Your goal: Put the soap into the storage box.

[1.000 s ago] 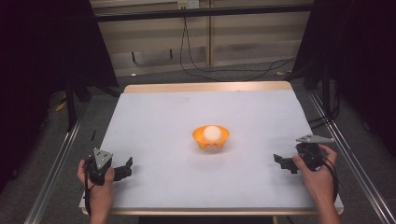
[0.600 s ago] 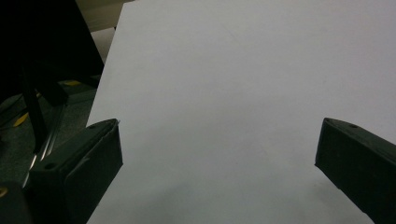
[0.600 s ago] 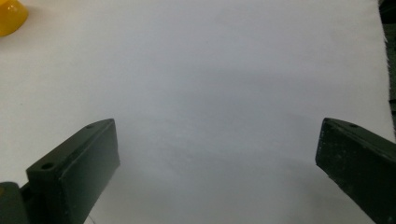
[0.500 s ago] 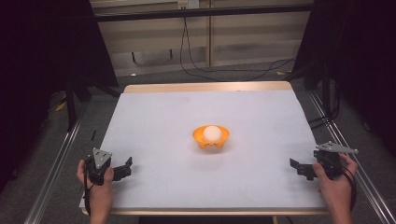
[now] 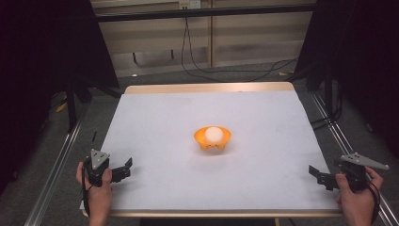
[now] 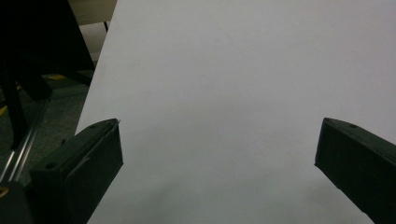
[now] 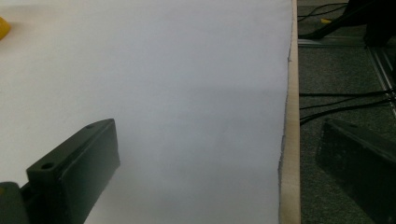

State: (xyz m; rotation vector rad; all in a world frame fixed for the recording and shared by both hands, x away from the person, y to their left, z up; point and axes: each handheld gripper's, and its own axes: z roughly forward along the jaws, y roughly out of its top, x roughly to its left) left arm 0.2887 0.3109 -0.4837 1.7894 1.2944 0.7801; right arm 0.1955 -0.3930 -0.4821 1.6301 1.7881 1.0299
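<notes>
An orange bowl (image 5: 212,139) sits near the middle of the white table (image 5: 188,113), and a white ball (image 5: 214,134) rests inside it. My left gripper (image 5: 126,168) is held at the table's near left corner, jaws wide apart with nothing between them (image 6: 219,154). Over the table's near right edge, my right gripper (image 5: 316,175) is open and empty too (image 7: 219,158). One of its jaws hangs past the table's edge. A sliver of the orange bowl (image 7: 3,28) shows at the far left of the right gripper view.
The table has a wooden rim (image 5: 207,88) at the back and a right edge (image 7: 292,116). Metal rails (image 5: 56,165) run along both sides on the floor. Black cables (image 5: 226,70) lie on the floor behind the table and to its right (image 7: 345,100).
My right gripper has drawn back to the right and toward the near edge, ending partly off the table. The left gripper has stayed in place.
</notes>
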